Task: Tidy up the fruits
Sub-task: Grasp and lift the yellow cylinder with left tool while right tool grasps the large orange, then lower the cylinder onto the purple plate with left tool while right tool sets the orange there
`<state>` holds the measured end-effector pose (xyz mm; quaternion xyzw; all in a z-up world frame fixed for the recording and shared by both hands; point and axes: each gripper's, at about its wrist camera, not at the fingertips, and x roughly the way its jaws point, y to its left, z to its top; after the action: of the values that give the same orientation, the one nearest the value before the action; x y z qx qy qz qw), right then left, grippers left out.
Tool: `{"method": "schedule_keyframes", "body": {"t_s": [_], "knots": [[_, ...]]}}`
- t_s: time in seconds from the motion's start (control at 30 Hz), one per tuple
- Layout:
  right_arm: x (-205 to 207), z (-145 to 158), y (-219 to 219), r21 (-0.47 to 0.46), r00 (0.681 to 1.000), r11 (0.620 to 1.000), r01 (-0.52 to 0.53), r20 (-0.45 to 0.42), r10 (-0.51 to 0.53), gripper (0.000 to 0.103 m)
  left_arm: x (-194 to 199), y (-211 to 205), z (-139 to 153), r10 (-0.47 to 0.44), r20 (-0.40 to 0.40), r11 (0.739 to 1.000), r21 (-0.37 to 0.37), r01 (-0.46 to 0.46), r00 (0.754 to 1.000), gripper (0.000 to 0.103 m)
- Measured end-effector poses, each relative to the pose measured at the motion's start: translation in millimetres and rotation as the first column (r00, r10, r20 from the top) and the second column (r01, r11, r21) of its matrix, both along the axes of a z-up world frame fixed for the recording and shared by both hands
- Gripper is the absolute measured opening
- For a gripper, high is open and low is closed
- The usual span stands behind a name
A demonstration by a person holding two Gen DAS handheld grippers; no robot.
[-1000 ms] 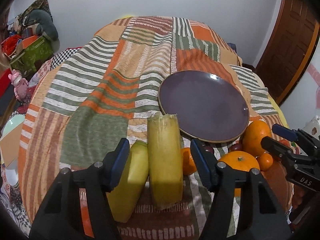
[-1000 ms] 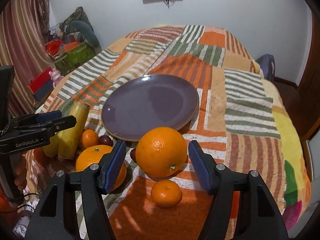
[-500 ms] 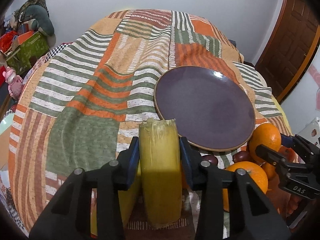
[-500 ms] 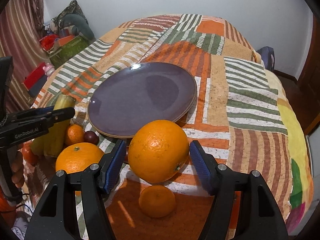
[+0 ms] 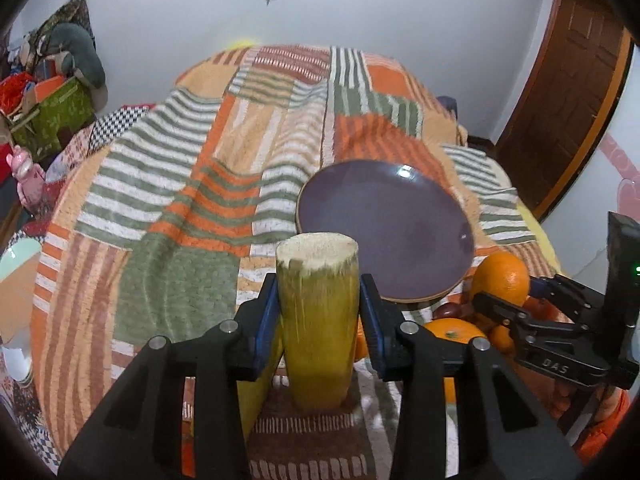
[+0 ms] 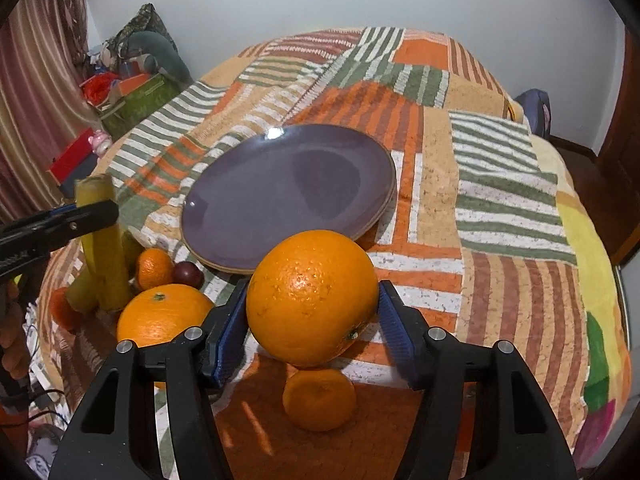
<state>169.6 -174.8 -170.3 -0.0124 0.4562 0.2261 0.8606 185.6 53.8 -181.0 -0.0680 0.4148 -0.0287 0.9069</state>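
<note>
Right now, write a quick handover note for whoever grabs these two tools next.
Left tool: just closed on the yellow-green stalk piece, pads pressing it.
Right tool: closing around the big orange, which looks lifted.
Purple plate: on the bedspread, nothing on it.
Loose beside it: second orange, two mandarins, a plum, another stalk piece.
Done: nothing plated. Left: all of it.

patchwork blanket (image 5: 168, 216) | wooden door (image 5: 568, 92) | green box (image 5: 52, 116) | striped curtain (image 6: 36, 92)
</note>
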Motion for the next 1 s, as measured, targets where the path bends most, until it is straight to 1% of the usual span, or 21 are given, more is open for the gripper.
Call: {"method": "schedule_keyframes", "body": {"t_s": [0.3, 0.4, 0.53, 0.77, 0.9, 1.0], "knots": [[-6.7, 27.4, -4.1, 0.025, 0.997, 1.0, 0.012, 0.073, -0.014, 0.058, -17.5, -5.4, 40.0, -0.016, 0.092, 1.0, -0.01, 0.017, 0.996, 0.039], [-6.4, 36.3, -6.2, 0.03, 0.995, 0.999, 0.016, 0.102, -0.019, 0.058, -17.3, -10.3, 50.5, -0.021, 0.121, 1.0, 0.004, 0.021, 0.992, 0.039], [-3.8, 47.3, -8.0, 0.021, 0.989, 1.0, 0.022, 0.148, -0.024, 0.058, -10.4, -15.8, 59.6, -0.038, 0.14, 0.999, -0.002, 0.038, 0.989, 0.039], [6.6, 63.9, -8.6, -0.001, 0.974, 1.0, 0.018, 0.227, -0.018, 0.058, 10.7, -29.9, 61.8, -0.073, 0.148, 0.997, 0.027, 0.07, 0.986, 0.039], [16.8, 67.4, -4.6, -0.013, 0.968, 1.0, 0.012, 0.25, -0.008, 0.058, 25.6, -35.3, 53.5, -0.095, 0.122, 0.995, 0.026, 0.092, 0.988, 0.039], [24.9, 62.9, -1.0, -0.019, 0.969, 1.0, 0.007, 0.248, -0.002, 0.058, 37.0, -36.1, 44.8, -0.103, 0.09, 0.995, 0.016, 0.102, 0.991, 0.039]]}}
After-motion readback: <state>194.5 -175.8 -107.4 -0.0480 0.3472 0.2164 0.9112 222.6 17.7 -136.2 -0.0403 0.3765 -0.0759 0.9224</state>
